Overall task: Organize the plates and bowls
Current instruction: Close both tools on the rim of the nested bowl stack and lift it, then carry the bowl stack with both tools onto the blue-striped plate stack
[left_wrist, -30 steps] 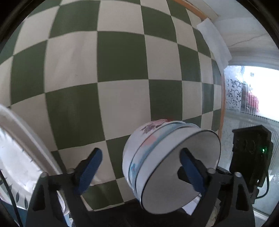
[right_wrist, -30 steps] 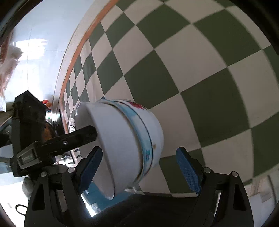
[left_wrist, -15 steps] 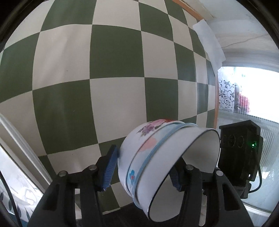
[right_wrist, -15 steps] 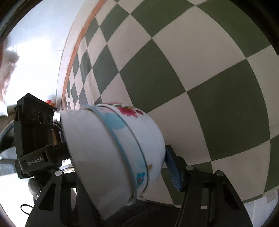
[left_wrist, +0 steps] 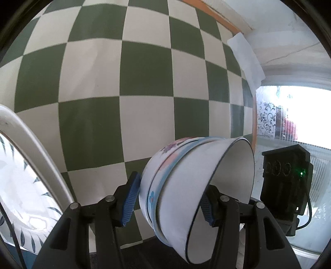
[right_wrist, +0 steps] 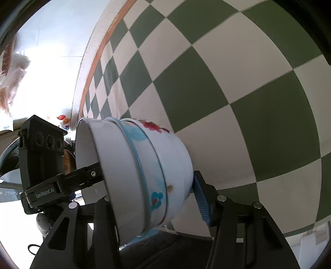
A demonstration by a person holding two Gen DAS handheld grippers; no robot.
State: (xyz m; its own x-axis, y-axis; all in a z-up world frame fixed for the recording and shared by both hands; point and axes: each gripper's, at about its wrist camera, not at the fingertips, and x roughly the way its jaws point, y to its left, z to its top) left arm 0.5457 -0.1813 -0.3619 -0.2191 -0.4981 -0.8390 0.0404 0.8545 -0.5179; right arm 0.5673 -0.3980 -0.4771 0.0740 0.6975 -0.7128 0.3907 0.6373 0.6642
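Observation:
A stack of nested white bowls [left_wrist: 178, 186] lies tipped on its side, its mouth turned to the right in the left wrist view. The outer bowl bears flowers, the middle one a blue rim, and the inner one is plain. My left gripper [left_wrist: 168, 204] is shut on the stack, one blue pad on the outer bowl's base and the other inside the inner bowl. The same stack of bowls [right_wrist: 144, 169] fills the right wrist view. My right gripper [right_wrist: 153, 198] has its jaws closing around it. Its right pad [right_wrist: 200, 198] touches the base, and its left finger is hidden behind the bowls.
A green and white checked tablecloth [left_wrist: 144, 82] covers the table, with an orange edge [left_wrist: 209, 12] at the far side. A white plate with a dark leaf pattern [left_wrist: 41, 157] stands at the left. The right gripper's black body [left_wrist: 285, 186] is beside the bowls' mouth.
Both grippers' jaws, wide apart a second ago, have closed in on the bowl stack. The stack sits larger and nearer in both views.

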